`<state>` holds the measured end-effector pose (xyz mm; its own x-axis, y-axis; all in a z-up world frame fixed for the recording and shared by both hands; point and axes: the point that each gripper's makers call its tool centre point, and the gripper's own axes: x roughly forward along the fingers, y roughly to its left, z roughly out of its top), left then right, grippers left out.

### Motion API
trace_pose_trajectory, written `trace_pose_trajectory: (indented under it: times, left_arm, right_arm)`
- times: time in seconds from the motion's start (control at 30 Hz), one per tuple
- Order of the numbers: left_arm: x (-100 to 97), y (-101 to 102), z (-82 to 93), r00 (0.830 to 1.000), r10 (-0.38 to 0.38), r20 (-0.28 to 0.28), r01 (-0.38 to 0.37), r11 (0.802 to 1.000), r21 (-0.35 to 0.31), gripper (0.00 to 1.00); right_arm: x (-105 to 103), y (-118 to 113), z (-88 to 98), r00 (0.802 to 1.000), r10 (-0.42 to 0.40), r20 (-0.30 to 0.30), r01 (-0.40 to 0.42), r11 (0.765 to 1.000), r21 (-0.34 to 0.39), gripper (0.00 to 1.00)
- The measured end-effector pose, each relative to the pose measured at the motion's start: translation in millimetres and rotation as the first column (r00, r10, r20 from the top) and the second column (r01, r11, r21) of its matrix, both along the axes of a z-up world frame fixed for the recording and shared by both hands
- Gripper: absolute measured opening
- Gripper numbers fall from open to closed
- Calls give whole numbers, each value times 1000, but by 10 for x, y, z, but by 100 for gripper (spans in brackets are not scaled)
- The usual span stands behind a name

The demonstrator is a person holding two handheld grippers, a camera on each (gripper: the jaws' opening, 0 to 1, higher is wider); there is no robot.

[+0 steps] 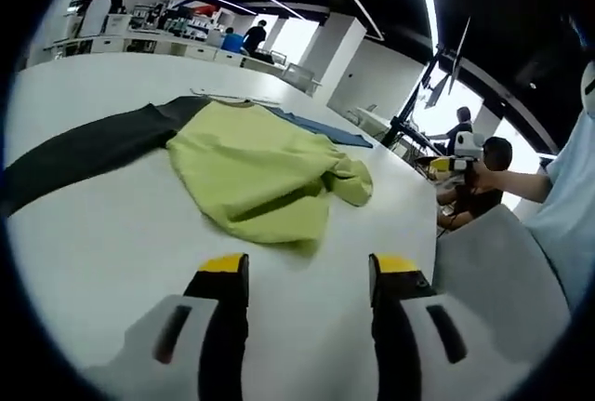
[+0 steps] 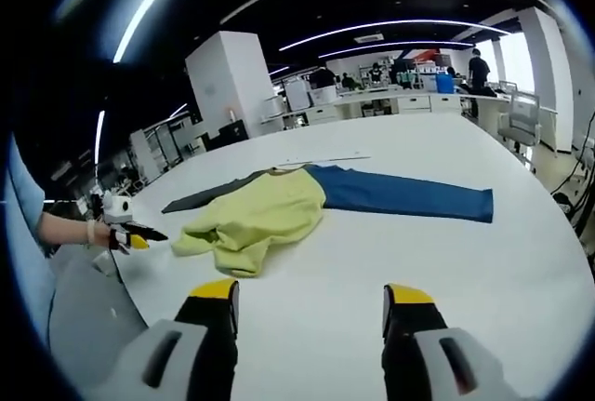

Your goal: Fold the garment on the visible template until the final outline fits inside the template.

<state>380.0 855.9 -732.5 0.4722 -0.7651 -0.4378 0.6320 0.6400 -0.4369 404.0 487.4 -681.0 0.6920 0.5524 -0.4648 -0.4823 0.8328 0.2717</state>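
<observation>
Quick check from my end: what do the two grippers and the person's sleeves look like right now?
Both match: the left gripper and right gripper each have two black fingers capped in yellow, set in light grey housings with dark slots. In the right gripper view the left gripper looks white with a yellow-and-black tip. The person wears a light blue short sleeve.

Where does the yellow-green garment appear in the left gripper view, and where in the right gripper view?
Left gripper view: the yellow-green garment lies crumpled at the centre, above the open jaws.
Right gripper view: it lies left of centre, above the left jaw.
Shared landmark: the blue cloth that runs out from under it on the white table.
</observation>
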Motion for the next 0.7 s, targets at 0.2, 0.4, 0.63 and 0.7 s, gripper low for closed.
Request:
trace_pose_trajectory:
  times: [0.2,0.4,0.63,0.7]
  left_arm:
    - [53,-158,-202,1000,-12,19,11,998,63,38]
    - [155,-268,-226,999,21,48,-24,998,65,33]
    - [200,-287,-250,998,40,49,-43,997,64,24]
    - [216,-273,-262,997,58,48,-61,996,70,19]
  right_arm:
    - [-89,85,8,999,32,14,-32,999,-10,62]
    - [-162,45,-48,1000,19,2,-19,1000,-1,60]
    - [-207,40,-81,1000,8,-10,-8,1000,6,59]
    - [-219,72,-97,1000,12,-20,-11,1000,11,57]
